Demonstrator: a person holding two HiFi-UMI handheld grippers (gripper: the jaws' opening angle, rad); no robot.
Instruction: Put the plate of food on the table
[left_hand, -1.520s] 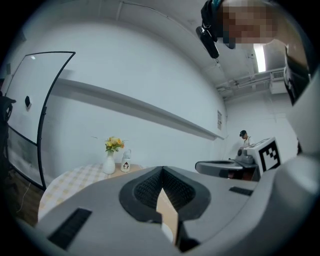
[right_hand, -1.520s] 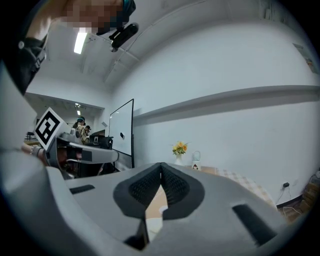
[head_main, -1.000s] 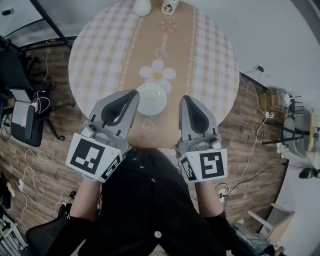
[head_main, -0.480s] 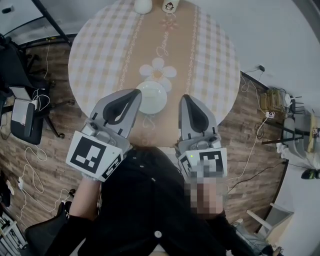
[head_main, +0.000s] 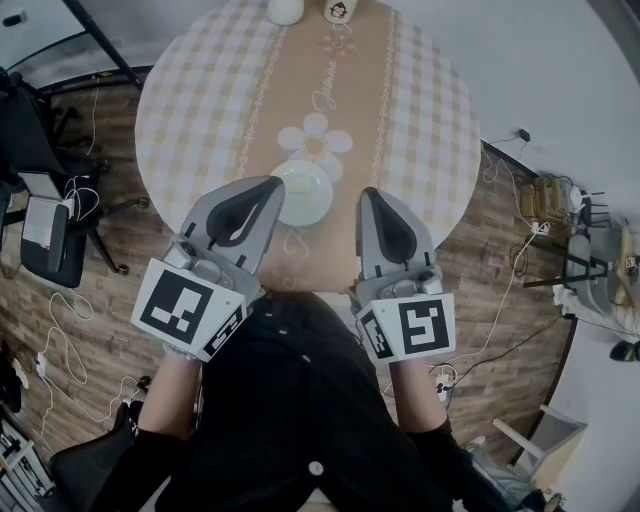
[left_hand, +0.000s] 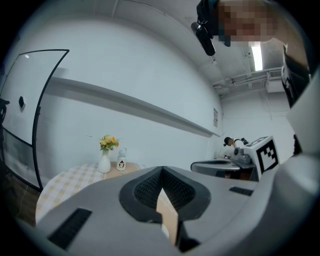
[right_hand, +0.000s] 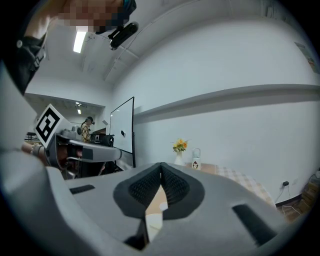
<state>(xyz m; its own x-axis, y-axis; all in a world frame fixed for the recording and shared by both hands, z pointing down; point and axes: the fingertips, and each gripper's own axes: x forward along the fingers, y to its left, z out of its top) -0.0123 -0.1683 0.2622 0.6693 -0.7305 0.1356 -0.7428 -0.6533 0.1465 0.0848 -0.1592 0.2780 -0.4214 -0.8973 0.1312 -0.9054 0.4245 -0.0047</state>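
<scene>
A white plate (head_main: 303, 192) rests on the round table (head_main: 190, 110), on the tan runner just below a flower print. I cannot make out food on it. My left gripper (head_main: 273, 184) hovers at the plate's left edge, shut on nothing. My right gripper (head_main: 368, 194) hangs to the right of the plate, apart from it, also shut and empty. In the left gripper view the jaws (left_hand: 161, 170) meet at their tips, and the right gripper view shows its jaws (right_hand: 161, 166) doing the same. Both gripper views point level across the table toward the wall.
A white vase with yellow flowers (head_main: 285, 10) and a small penguin-print cup (head_main: 340, 10) stand at the table's far edge. A black chair (head_main: 45, 240) and loose cables lie on the wooden floor at the left. More cables and gear (head_main: 548, 200) sit at the right.
</scene>
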